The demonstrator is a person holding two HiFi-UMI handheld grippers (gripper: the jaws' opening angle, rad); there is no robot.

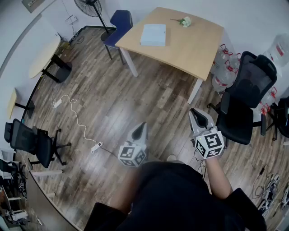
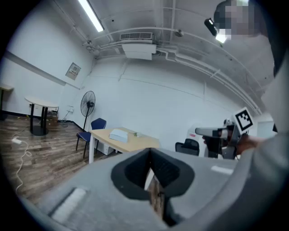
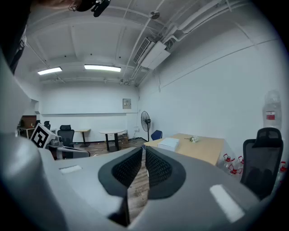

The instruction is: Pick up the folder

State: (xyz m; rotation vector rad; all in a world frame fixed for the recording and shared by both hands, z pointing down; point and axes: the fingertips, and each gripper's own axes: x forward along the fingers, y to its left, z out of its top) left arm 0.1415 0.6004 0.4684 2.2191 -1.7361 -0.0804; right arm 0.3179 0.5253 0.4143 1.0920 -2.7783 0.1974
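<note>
The folder (image 1: 153, 34) is pale and flat and lies on the far left part of a wooden table (image 1: 189, 45), with a small flower (image 1: 184, 21) behind it. Both grippers hang over the wood floor, well short of the table. My left gripper (image 1: 141, 128) is shut with nothing in it, and my right gripper (image 1: 195, 113) is also shut and empty. The left gripper view shows the folder (image 2: 118, 134) far ahead beyond its closed jaws. In the right gripper view the folder (image 3: 169, 144) lies on the table (image 3: 203, 149), ahead and to the right.
A blue chair (image 1: 118, 25) and a standing fan (image 1: 90, 6) are left of the table. Black office chairs (image 1: 246, 90) and water bottles (image 1: 223, 63) stand to its right. A white cable with power strips (image 1: 74, 117) crosses the floor at left, near a round table (image 1: 43, 56).
</note>
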